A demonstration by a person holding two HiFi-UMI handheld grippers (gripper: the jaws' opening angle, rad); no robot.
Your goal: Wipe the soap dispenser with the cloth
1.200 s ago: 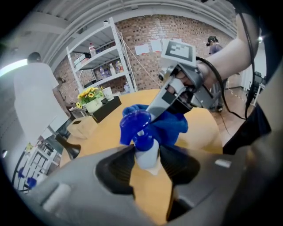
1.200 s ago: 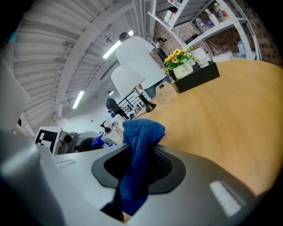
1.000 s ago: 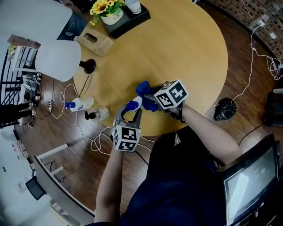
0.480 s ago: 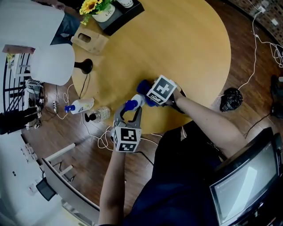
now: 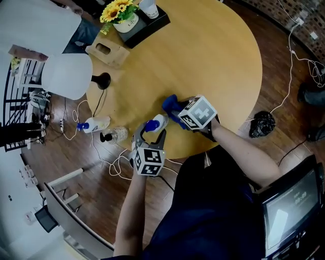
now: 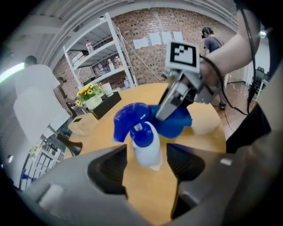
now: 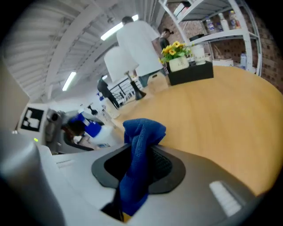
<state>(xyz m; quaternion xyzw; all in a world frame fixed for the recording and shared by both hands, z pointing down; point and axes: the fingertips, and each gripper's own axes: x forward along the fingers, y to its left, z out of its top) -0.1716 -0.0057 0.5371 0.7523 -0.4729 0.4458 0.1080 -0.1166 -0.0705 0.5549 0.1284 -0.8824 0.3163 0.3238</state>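
Soap dispenser, white with a blue pump top, is at the tabletop's edge nearest the person in the head view, between the two jaws of the left gripper. Just beside it, further in from the edge, the right gripper holds a blue cloth. Sunflowers in a white pot sit on a black tray at the far edge, near a wooden tissue box. Two bottles lie on the wooden floor by loose cables.

In the left gripper view, the dispenser is upright on the wood between the dark pads. A gap shows on each side of it, and the jaws are opening, so the claw has released it. The cloth lies bunched right behind the pump, with the right gripper above it.

In the right gripper view, the claw is clenched on the cloth, which rises in a fold from between the pads. The dispenser's blue top shows at the left, inside the left gripper.
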